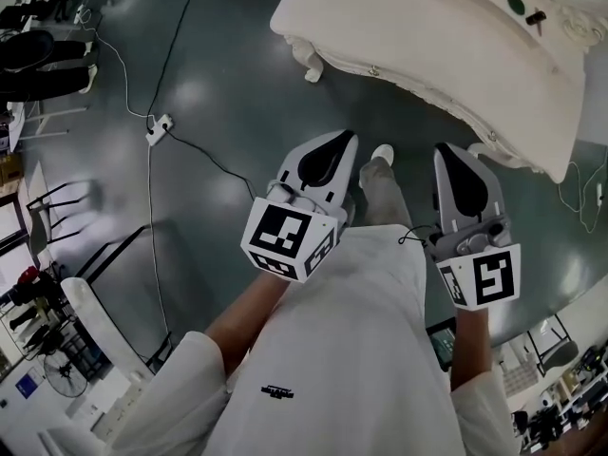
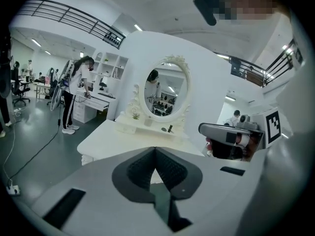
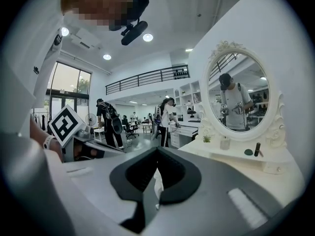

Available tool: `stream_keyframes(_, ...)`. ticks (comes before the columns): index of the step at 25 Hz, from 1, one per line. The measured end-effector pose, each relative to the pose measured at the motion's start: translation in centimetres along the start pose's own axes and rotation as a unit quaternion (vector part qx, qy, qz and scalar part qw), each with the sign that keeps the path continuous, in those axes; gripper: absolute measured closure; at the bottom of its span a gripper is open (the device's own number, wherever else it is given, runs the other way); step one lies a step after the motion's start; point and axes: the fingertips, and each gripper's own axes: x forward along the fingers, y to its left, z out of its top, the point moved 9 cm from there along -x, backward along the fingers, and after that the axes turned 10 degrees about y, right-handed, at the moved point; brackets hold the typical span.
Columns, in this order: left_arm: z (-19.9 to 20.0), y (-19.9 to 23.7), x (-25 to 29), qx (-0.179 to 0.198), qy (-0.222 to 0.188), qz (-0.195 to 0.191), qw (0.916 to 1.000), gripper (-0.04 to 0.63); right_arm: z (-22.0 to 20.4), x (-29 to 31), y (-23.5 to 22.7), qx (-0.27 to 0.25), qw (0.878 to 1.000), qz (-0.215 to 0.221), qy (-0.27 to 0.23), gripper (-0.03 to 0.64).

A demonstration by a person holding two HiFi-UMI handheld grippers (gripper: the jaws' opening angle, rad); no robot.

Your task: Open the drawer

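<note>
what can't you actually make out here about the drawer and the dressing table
- drawer front: the head view looks down on the dressing table, so only its top and rim show; in the gripper views, the bodies of the left gripper and right gripper cover most of the table's front.
- table's far end: cut off by the head view's top and right edges.
- small dark items on the mirror shelf: too small to identify.

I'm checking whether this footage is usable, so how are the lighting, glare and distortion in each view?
Head view: even light, soft glare patches on the floor, table bright but not washed out. Left gripper view: strong fisheye bending, black corners, mirror fairly sharp. Right gripper view: same fisheye, ceiling lights flare slightly.
</note>
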Motion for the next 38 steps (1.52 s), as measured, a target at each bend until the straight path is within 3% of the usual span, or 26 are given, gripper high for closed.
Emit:
stream_keyframes(16, -1.8, 2.2, 6.1, -0.025, 0.042, 0.033, 0.9983, 0.584, -3.1, 3.2, -3.1, 0.001, 1.0, 0.016, 0.027, 0.606)
stream_keyframes(38, -3.8, 6.2, 14.9, -0.034, 0.096, 0.04, 0.994, 0.548, -5.4, 8.6, -6.5, 0.023, 0.998, 0.042, 0.046, 0.606)
